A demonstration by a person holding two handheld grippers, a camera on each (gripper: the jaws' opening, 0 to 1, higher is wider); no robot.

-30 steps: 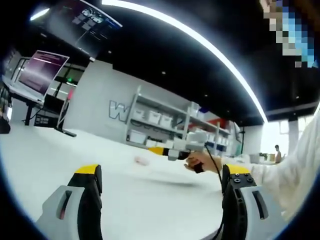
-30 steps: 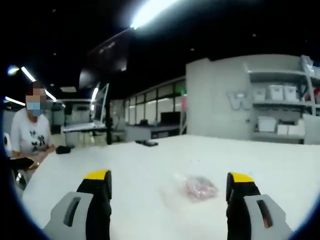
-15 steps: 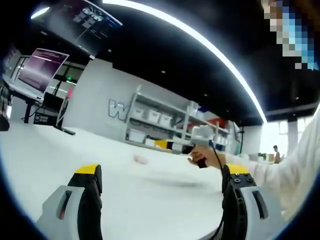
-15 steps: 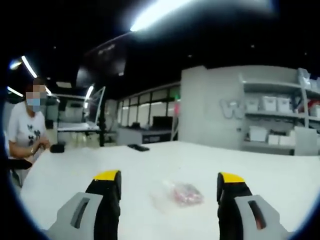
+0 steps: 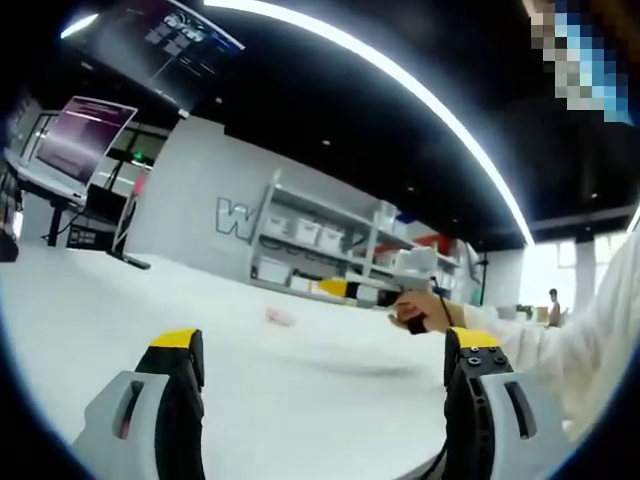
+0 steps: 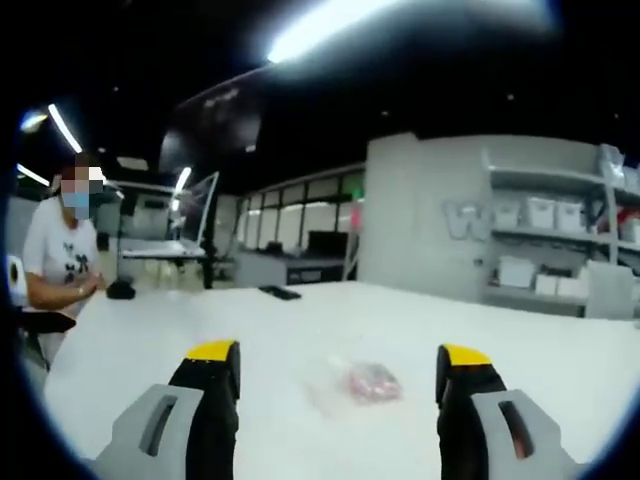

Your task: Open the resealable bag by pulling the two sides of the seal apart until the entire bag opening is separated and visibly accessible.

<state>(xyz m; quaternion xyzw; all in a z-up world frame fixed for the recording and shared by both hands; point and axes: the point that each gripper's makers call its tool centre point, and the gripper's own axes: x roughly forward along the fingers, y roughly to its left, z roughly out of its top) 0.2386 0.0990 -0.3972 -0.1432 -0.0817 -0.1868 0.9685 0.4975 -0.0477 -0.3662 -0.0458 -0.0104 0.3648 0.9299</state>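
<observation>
A clear resealable bag (image 6: 362, 383) with pink and red contents lies flat on the white table (image 6: 300, 330), just beyond my right gripper (image 6: 338, 356) and between the lines of its two jaws. That gripper is open and holds nothing. In the left gripper view the bag (image 5: 280, 317) is a small pink blur far out on the table. My left gripper (image 5: 325, 352) is open and empty, well short of the bag. The right gripper (image 5: 385, 291), held by a hand (image 5: 418, 310), comes in from the right above the table.
A person (image 6: 58, 262) sits at the table's left edge with a dark object (image 6: 121, 290) in front of them. A flat black item (image 6: 280, 292) lies farther back. Shelves with white boxes (image 5: 315, 245) line the far wall. A white sleeve (image 5: 590, 340) is at the right.
In the left gripper view the right gripper and its hand have moved right and slightly up. The right gripper's jaws now stand a little narrower than a second ago. The bag lies where it was.
</observation>
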